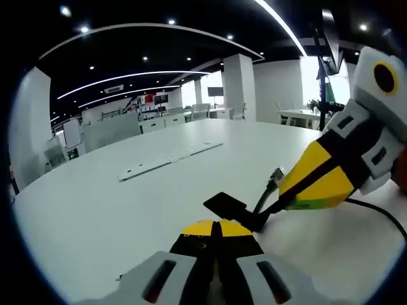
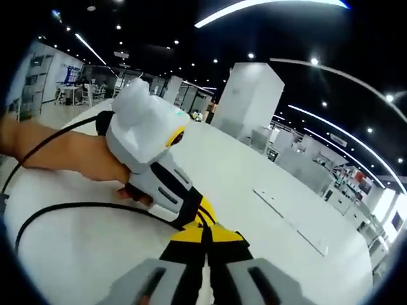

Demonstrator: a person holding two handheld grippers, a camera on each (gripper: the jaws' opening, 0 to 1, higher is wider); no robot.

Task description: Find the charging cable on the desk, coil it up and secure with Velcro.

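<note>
Right gripper (image 1: 280,202) pinches cable (image 1: 375,210); left gripper (image 1: 219,230) pinches Velcro strap (image 1: 224,204).

Surface: broad white round-edged table top (image 1: 95,203), smooth and matte, also seen in the right gripper view (image 2: 254,184).
On the surface: long flat white strip with small dark holes (image 1: 168,159), lying well out toward the far side; in the right gripper view, seams of a flat white rectangular panel (image 2: 296,216) set flush in the top.
Pillars: wide white square column (image 1: 238,86) past the far edge; same kind of white column (image 2: 248,101) in the right gripper view.
Ceiling: dark, with long curved white light strips (image 1: 146,28) and small round spotlights (image 1: 65,11).
Background: white desks and chairs (image 1: 191,114), blurred.
</note>
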